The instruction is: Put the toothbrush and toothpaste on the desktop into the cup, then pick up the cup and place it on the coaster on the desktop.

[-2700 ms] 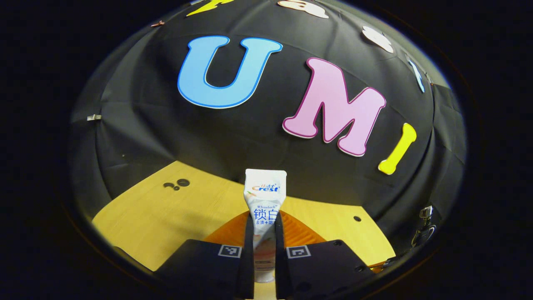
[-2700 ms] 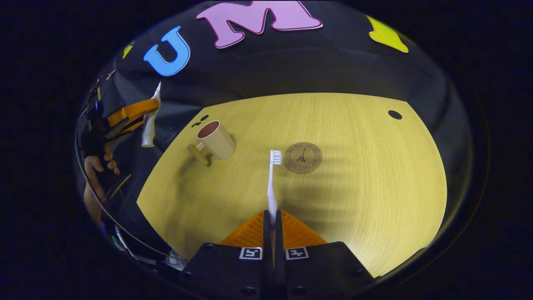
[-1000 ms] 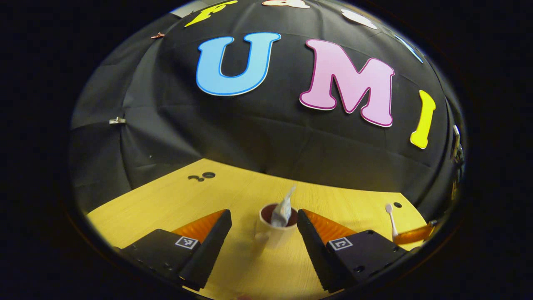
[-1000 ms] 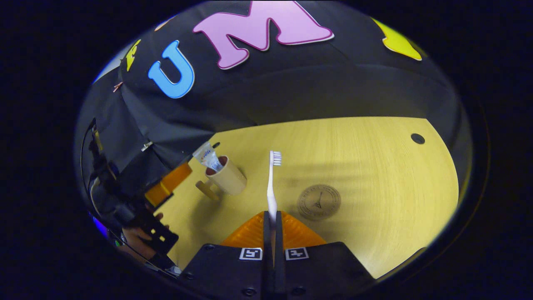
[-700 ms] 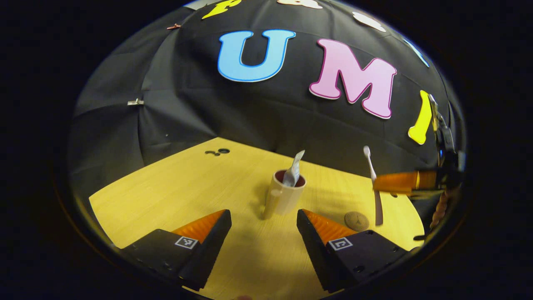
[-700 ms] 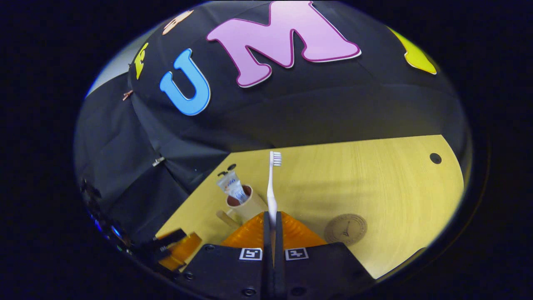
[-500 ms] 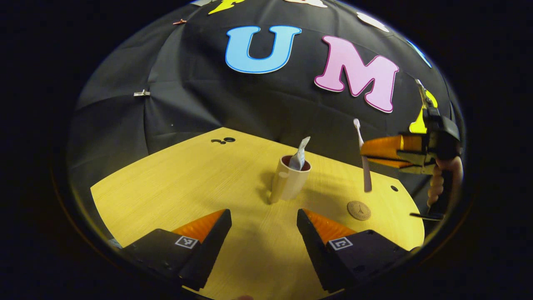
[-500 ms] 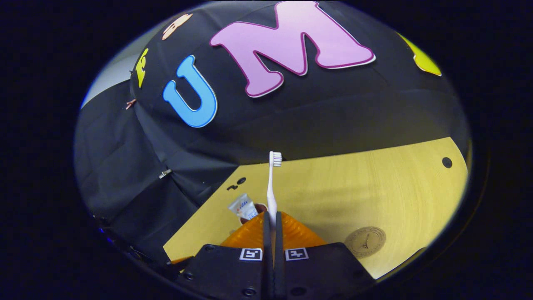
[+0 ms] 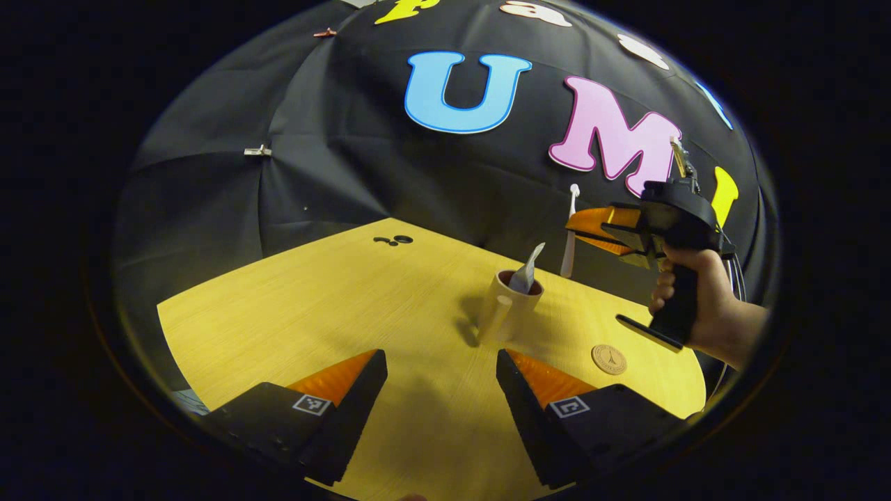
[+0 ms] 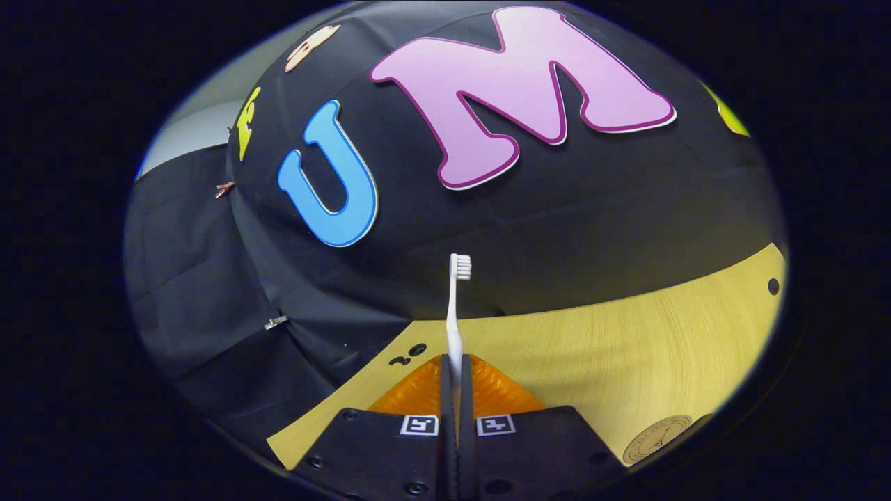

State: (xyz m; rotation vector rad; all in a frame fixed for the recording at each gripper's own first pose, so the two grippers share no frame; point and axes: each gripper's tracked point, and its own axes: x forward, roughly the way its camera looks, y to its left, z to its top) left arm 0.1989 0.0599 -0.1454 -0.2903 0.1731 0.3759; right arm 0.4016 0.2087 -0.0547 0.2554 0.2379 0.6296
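Two black gripper bodies, each finger block bearing a small square black-and-white marker and round screw holes. Ribbed wedge shapes behind the fingers. Right gripper (image 9: pixel 572 229) on a black pistol grip with trigger bar, in a bare hand (image 9: pixel 696 306).

Getting even, fairly bright light from overhead, no glare. Throwing a soft shadow off the cup (image 9: pixel 507 306) onto the tabletop (image 9: pixel 334 306), just beyond the fingers (image 9: pixel 355 396). Bending the table edge and cloth wall (image 9: pixel 209 181) hard toward the rim, classic fisheye. Staying sharp mid-frame, softening and darkening near the fingers' bases. Showing the toothbrush (image 10: pixel 454 313) crisp above the fingertips.
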